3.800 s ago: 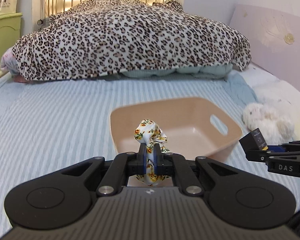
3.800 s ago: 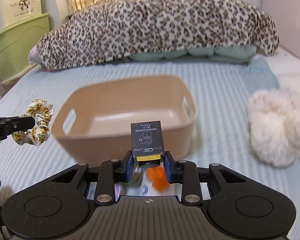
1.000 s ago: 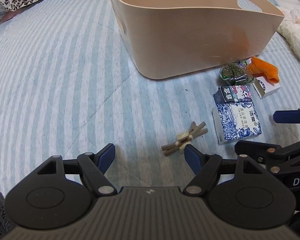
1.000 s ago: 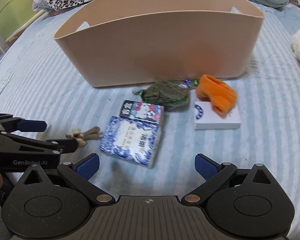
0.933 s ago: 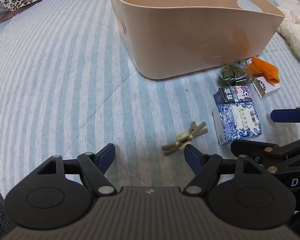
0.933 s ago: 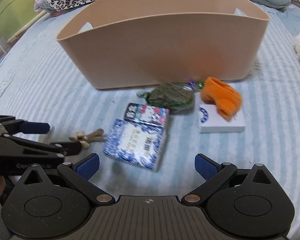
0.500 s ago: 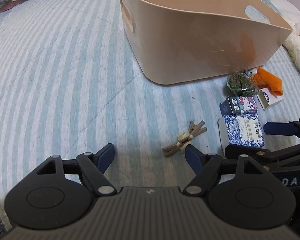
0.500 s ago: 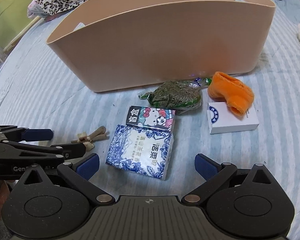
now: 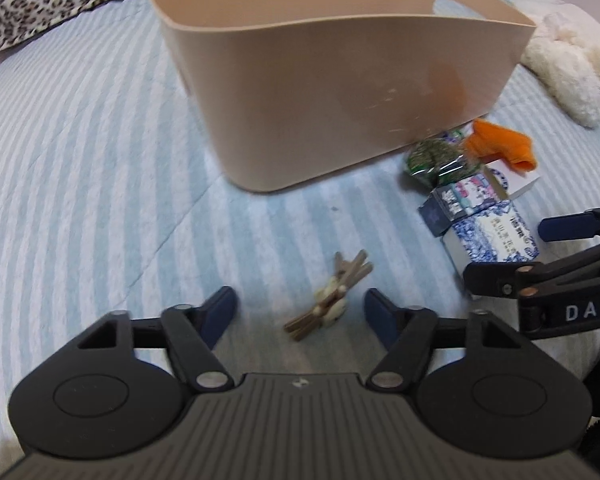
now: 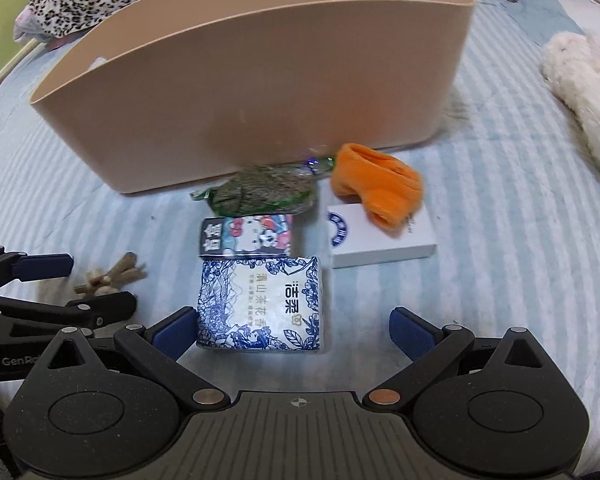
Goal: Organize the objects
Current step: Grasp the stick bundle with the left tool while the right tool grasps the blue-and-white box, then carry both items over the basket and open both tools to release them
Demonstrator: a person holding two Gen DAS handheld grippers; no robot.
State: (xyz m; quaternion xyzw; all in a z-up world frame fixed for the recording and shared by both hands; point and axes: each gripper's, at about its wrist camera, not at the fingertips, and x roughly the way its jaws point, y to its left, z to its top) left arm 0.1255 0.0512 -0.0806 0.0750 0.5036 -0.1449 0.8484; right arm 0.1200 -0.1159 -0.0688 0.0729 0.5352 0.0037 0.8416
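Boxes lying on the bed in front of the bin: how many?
2 that are clearly boxes: the Hello Kitty box, just beyond the blue floral tissue pack, and the white box to its right, under the orange cloth. The bin may hide others.

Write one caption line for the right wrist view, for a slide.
Open right gripper approaches a blue-and-white tissue pack on the striped bed, before a beige bin.
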